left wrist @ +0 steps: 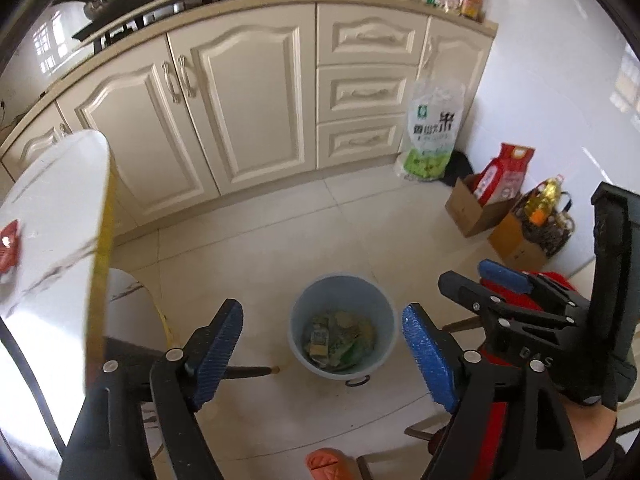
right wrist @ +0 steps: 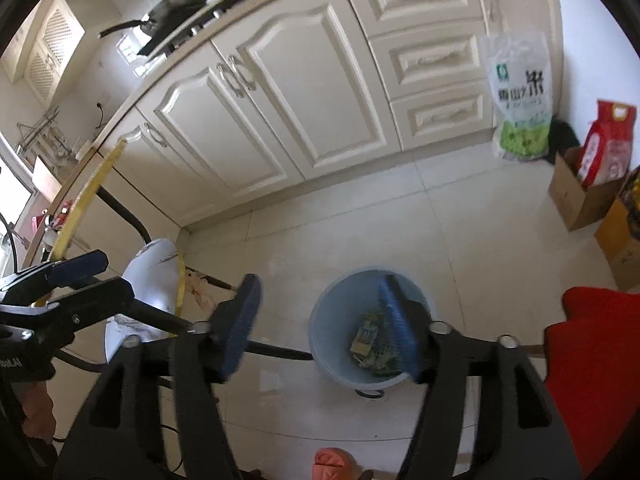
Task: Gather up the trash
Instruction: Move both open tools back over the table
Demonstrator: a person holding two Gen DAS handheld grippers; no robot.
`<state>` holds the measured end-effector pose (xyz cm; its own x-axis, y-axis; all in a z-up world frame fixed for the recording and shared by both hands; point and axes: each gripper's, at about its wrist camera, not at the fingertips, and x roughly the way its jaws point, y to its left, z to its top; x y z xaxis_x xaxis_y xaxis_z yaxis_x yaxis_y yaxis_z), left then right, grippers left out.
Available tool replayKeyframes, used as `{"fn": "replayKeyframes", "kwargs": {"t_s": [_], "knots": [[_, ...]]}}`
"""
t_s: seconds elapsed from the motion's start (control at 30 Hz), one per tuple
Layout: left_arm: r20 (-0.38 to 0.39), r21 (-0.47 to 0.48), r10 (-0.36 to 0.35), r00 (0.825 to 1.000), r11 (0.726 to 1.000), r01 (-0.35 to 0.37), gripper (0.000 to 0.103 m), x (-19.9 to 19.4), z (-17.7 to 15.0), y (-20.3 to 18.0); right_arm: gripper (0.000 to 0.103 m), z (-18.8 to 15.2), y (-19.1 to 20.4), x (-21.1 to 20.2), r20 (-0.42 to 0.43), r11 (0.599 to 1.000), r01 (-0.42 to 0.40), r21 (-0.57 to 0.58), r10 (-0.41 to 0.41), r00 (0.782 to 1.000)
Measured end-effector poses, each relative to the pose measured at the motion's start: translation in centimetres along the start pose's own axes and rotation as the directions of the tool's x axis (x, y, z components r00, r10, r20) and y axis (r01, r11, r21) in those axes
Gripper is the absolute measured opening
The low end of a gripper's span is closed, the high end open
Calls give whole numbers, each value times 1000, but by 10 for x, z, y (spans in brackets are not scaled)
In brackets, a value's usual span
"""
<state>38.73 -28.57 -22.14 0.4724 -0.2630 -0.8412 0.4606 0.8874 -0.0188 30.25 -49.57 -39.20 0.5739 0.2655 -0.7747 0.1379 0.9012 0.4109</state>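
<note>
Table (left wrist: 48, 208): a red wrapper (left wrist: 9, 246) lies near its edge, likely the next trash to fetch.
Bin (left wrist: 344, 292): blue, on the floor, with wrappers (left wrist: 340, 338) inside.
Left tongs (left wrist: 320, 354): apart, empty, above the bin.
Right tongs (right wrist: 324, 328): apart, empty, over the bin too.
Tip: grab the wrapper flat and let go only above the bin.
</note>
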Motion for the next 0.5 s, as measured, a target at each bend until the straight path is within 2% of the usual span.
{"fn": "replayKeyframes", "kwargs": {"t_s": [0.17,0.37,0.5], "knots": [[69,-2,-11,998,1000,12,83,-59,-30,19,93,2,34,-55,76,999,-2,-35,5,997],[198,-24,4,980,1000,0,93,-148,-82,48,102,3,87,-108,159,995,-2,-99,18,987],[268,-56,31,963,998,-16,97,-202,-123,81,103,3,129,-128,189,987,-25,-160,56,980]]}}
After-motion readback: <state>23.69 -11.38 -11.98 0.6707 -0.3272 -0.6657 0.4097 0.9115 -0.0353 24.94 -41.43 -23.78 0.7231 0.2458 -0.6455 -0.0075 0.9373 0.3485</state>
